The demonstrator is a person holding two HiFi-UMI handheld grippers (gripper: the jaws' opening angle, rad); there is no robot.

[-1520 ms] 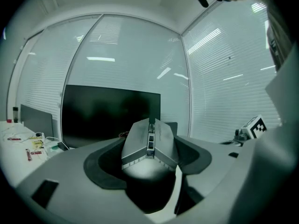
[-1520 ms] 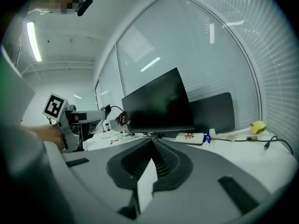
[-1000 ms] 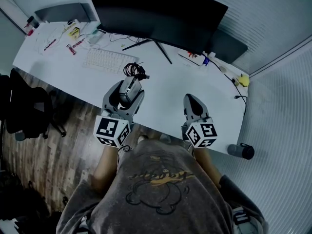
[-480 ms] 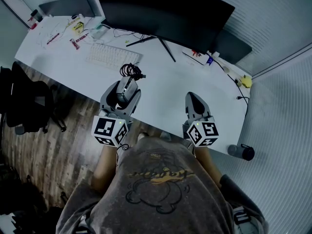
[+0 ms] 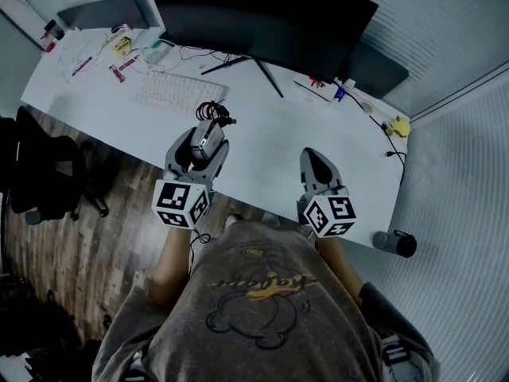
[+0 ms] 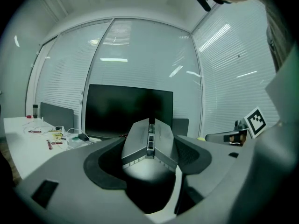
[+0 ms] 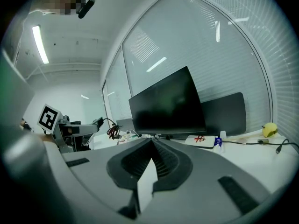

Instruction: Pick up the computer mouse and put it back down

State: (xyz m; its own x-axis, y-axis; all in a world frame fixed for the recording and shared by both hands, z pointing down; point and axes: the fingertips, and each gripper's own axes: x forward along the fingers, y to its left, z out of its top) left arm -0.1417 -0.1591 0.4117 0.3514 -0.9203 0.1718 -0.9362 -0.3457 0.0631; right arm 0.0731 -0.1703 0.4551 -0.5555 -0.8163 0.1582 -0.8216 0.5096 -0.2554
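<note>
Left gripper: the jaws are closed on the computer mouse, one dark pad against each flank. In the left gripper view the mouse fills the gap between the jaws at lower centre of the frame, nose pointing away from the camera toward the monitor.

In the head view the gripper and mouse sit at centre left, over the near edge of the white desk. They are just below a coil of black cable and the white keyboard. The mouse appears to be held clear of the desk surface, though the steep angle does not settle this.

Right gripper: the jaws are pressed together with nothing between them. It sits at centre right of the head view over the desk's near edge, well apart from the mouse.

A dark bottle lies at the desk's lower right corner.
</note>
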